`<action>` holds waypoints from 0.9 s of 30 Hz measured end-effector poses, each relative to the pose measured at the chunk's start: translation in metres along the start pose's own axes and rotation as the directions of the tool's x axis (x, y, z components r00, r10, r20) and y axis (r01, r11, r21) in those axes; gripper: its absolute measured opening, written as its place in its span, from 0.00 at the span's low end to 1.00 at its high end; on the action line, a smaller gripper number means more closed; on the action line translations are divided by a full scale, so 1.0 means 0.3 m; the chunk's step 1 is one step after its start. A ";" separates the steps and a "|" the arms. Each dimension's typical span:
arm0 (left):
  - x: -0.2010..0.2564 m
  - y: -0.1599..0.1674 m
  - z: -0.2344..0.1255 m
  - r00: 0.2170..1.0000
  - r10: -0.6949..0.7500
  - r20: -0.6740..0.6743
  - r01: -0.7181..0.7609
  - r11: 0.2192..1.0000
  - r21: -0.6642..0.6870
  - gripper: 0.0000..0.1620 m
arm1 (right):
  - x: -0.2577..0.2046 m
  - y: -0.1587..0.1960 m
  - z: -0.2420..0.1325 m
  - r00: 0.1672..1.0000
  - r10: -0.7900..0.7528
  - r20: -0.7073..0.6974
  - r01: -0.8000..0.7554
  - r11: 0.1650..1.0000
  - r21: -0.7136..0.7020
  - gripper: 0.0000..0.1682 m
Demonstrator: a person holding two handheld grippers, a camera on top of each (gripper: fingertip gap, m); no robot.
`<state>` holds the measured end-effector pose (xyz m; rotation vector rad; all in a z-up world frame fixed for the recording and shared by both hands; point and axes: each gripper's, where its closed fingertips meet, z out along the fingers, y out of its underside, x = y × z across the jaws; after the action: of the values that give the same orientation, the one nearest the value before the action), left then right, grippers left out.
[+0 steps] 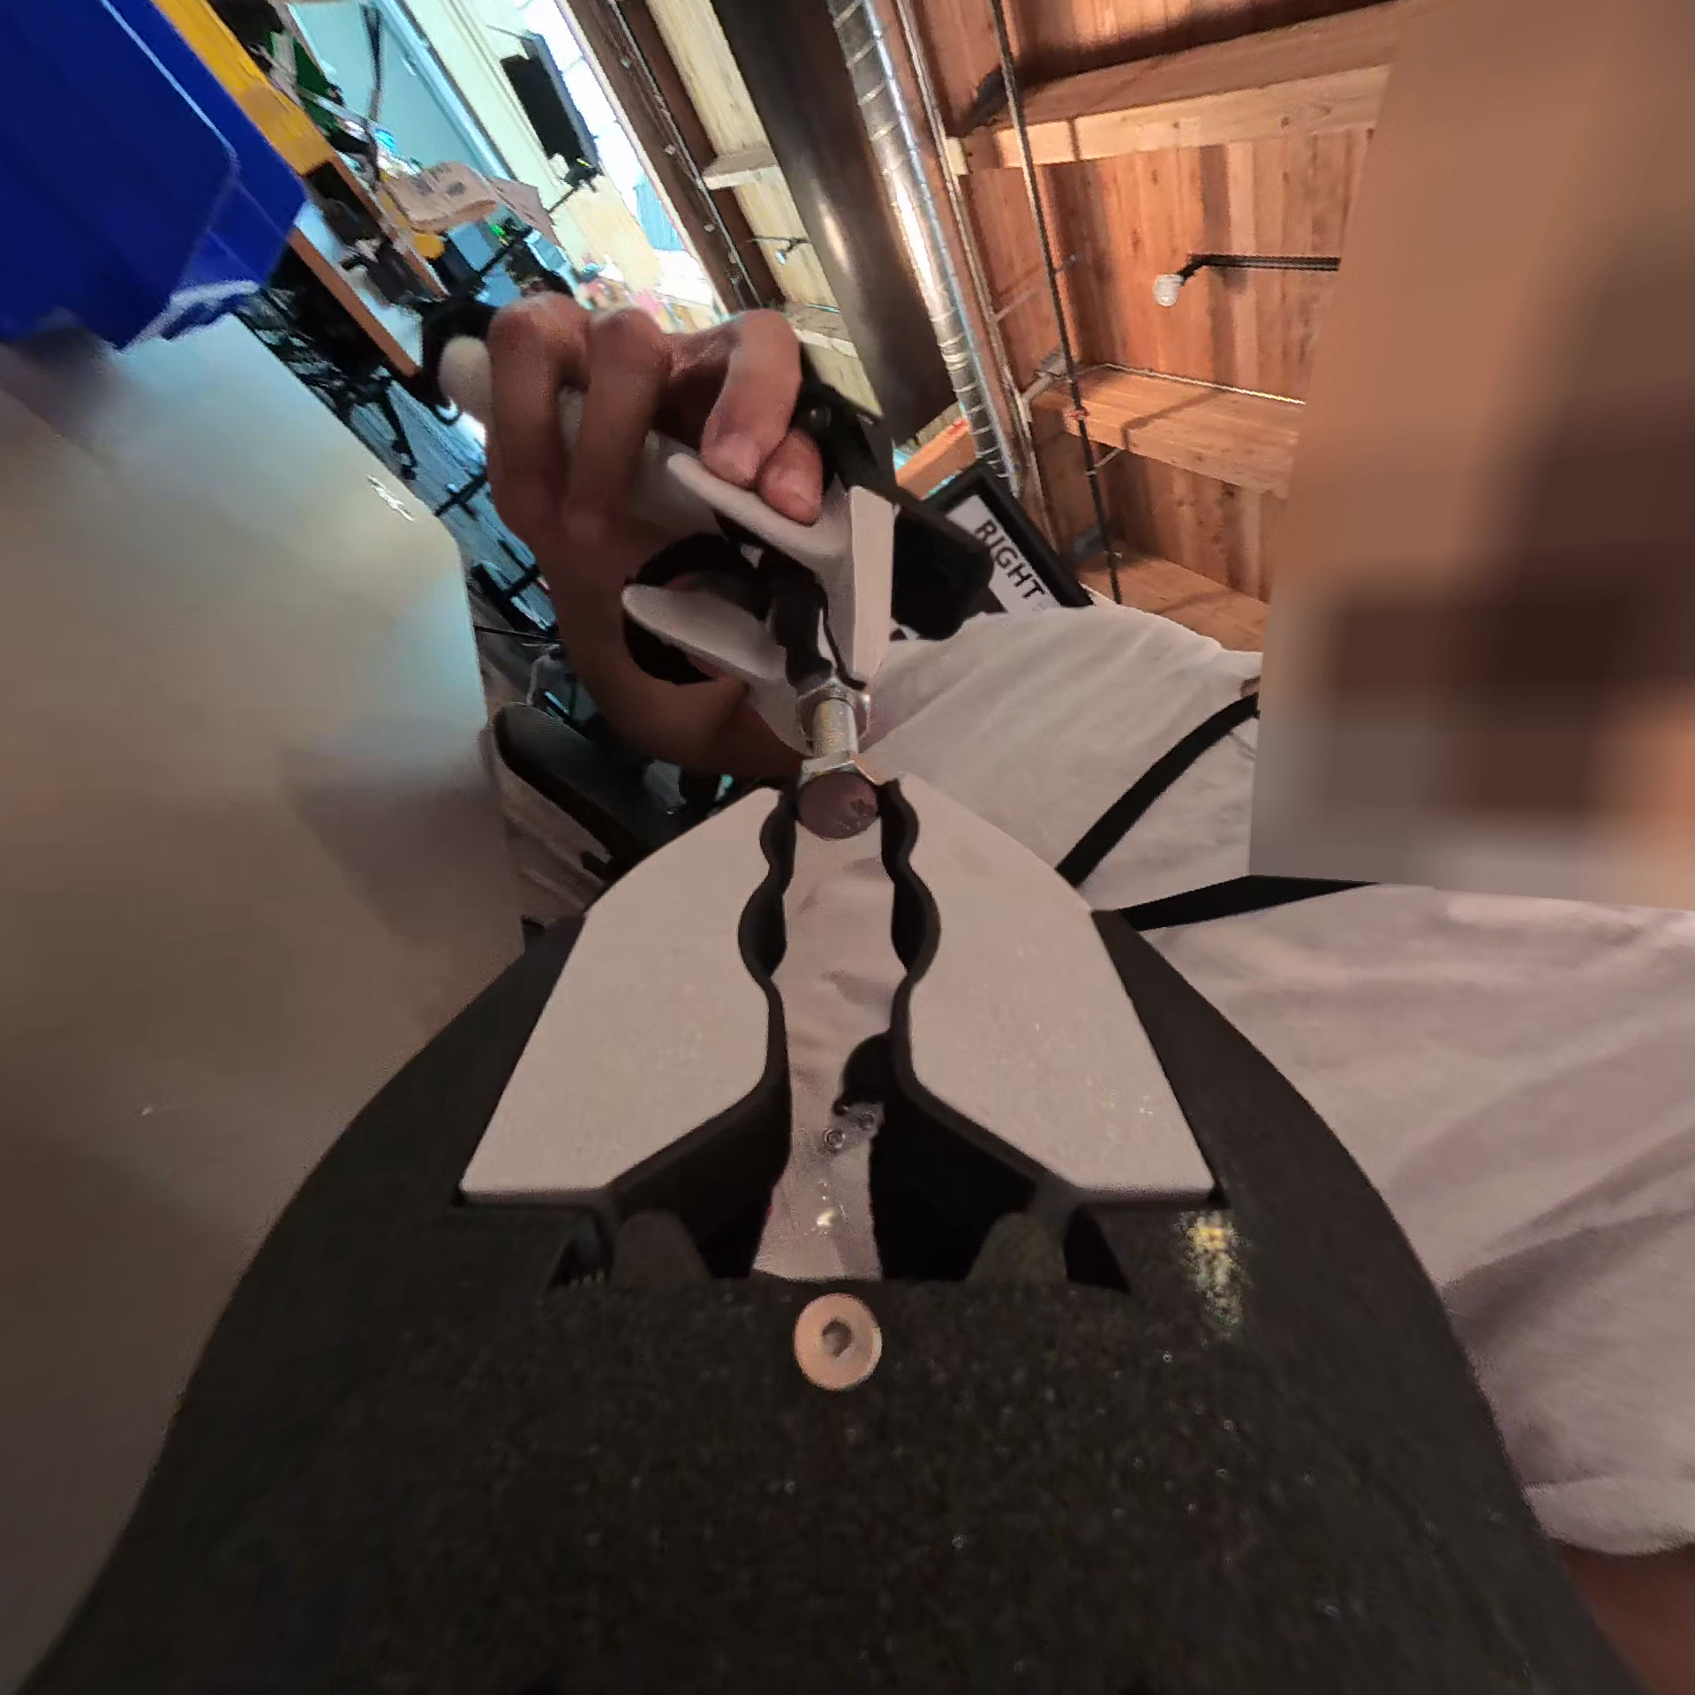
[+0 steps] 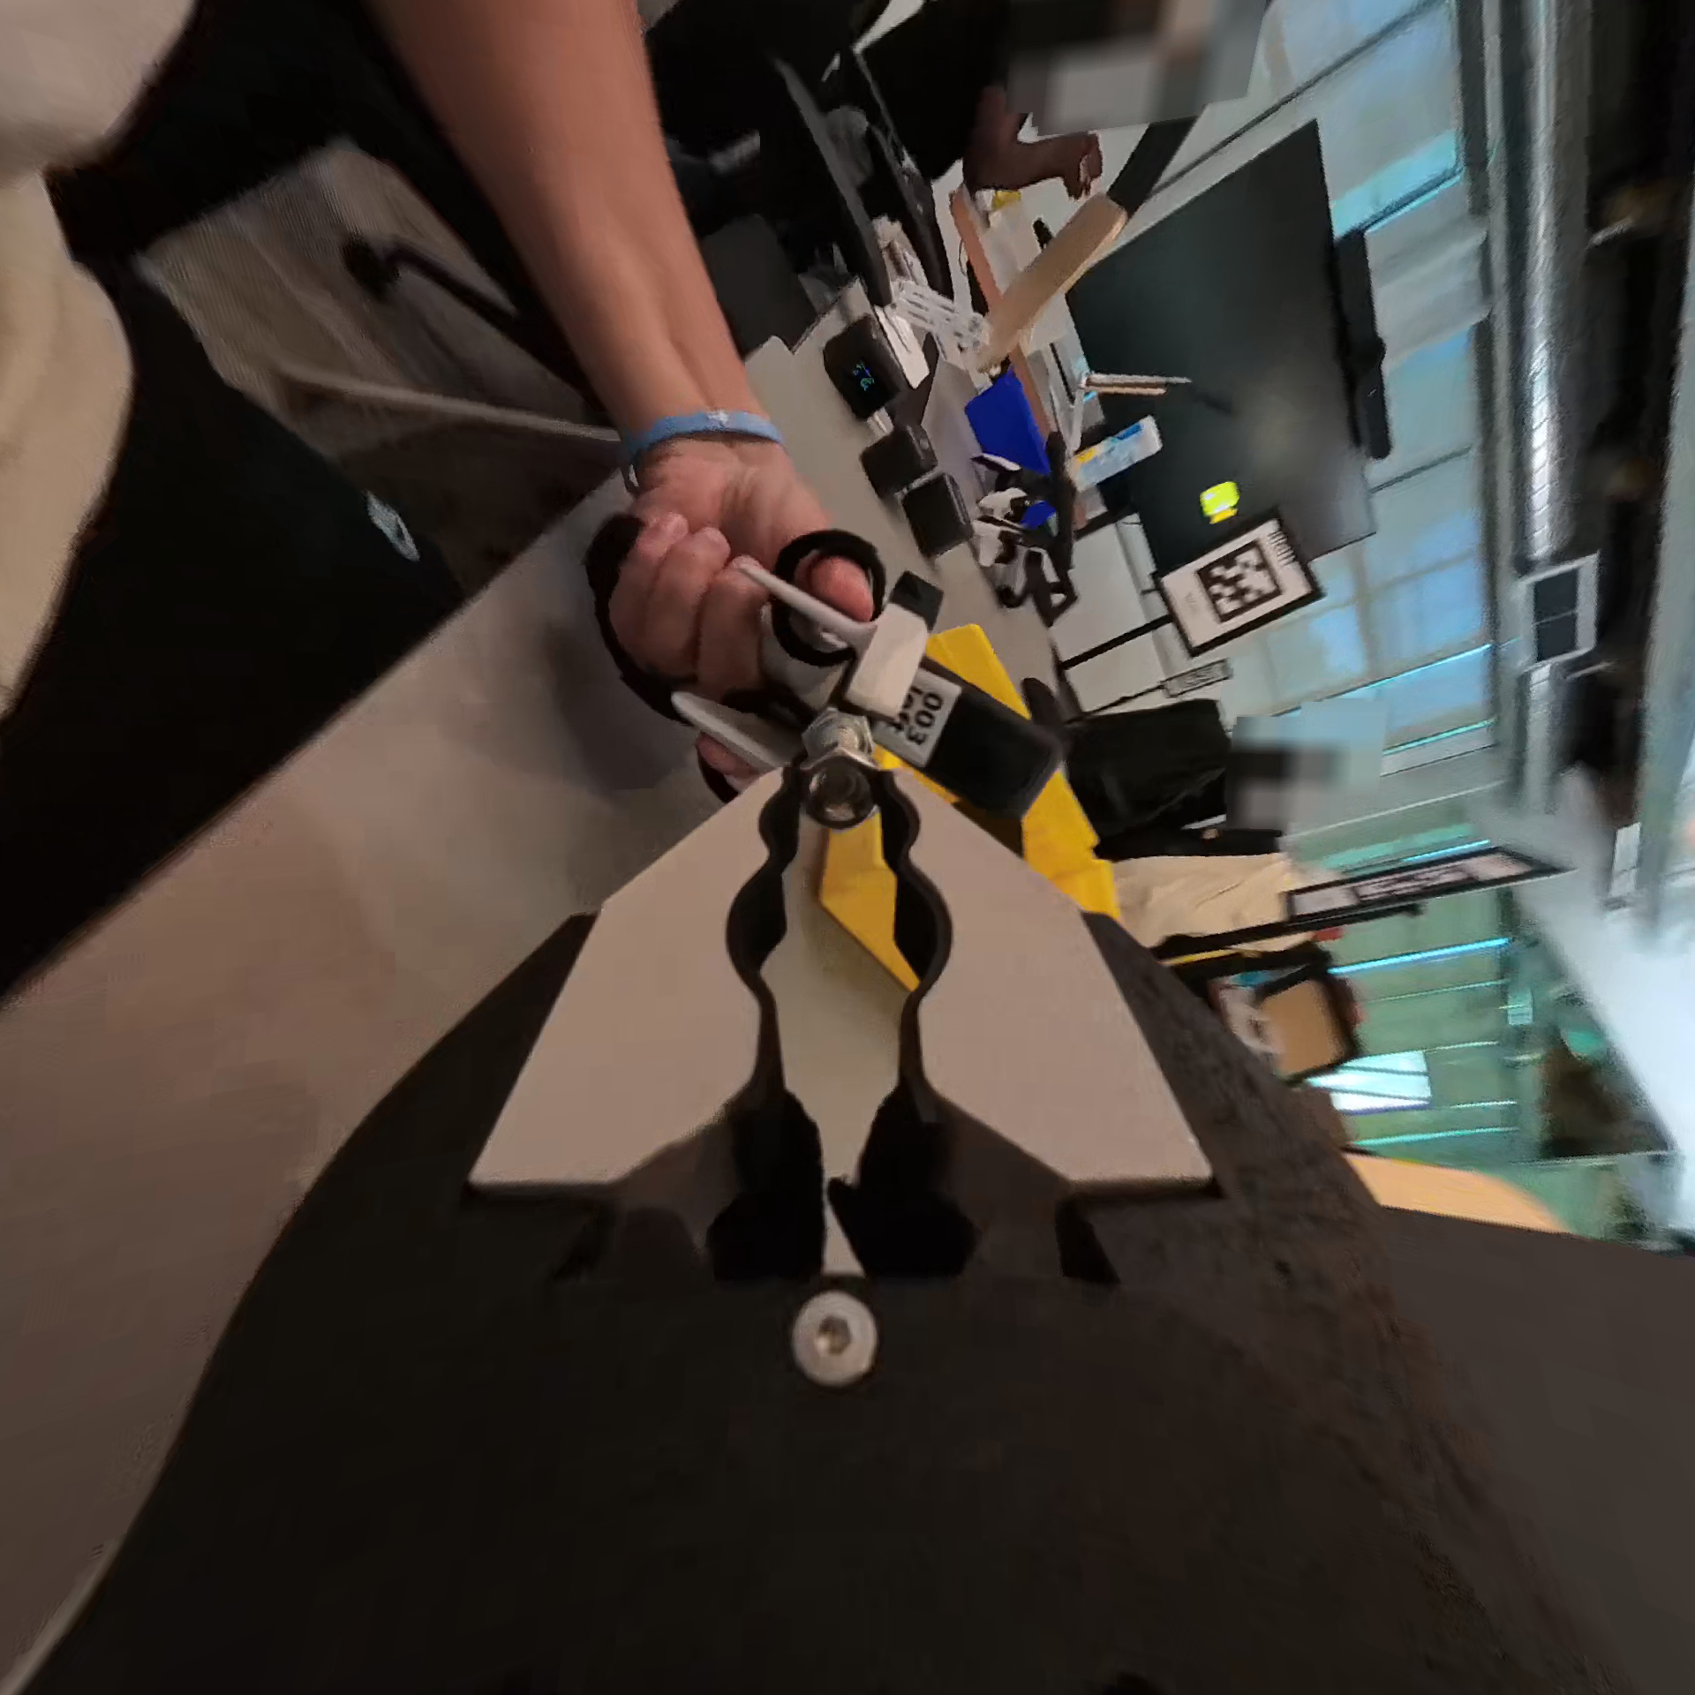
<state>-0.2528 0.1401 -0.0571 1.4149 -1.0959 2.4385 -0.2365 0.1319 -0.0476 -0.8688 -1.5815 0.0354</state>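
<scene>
A metal bolt (image 1: 830, 752) with a hex nut (image 1: 825, 708) on its thread is held in the air between my two grippers. My left gripper (image 1: 836, 791) is shut on the bolt's round head (image 1: 836, 812). The right gripper (image 1: 812, 670), held by a hand (image 1: 596, 459), meets it tip to tip and grips the nut end. In the right wrist view my right gripper (image 2: 835, 780) is shut on the nut (image 2: 835, 793). The left gripper (image 2: 821, 729), held by a hand (image 2: 697, 587) with a blue wristband, grips the far end.
A grey table (image 2: 275, 917) lies below with a yellow bin (image 2: 862, 894), small black boxes (image 2: 917, 459), a blue bin (image 2: 1004, 417) and a dark monitor (image 2: 1220, 367). The left wrist view shows a blue bin (image 1: 110, 165), the table (image 1: 183, 734) and a person's white shirt (image 1: 1376, 1055) close by.
</scene>
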 end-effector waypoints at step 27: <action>-0.298 0.010 -0.172 0.241 0.775 0.585 -0.360 0.631 -0.687 0.11 | -0.108 0.341 0.056 0.310 0.950 0.040 -0.911 0.309 -0.274 0.10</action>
<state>-0.2408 0.1925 -0.1453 2.4381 -2.6304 1.3288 -0.2016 0.1951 -0.1287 -1.9433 -1.0074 0.8646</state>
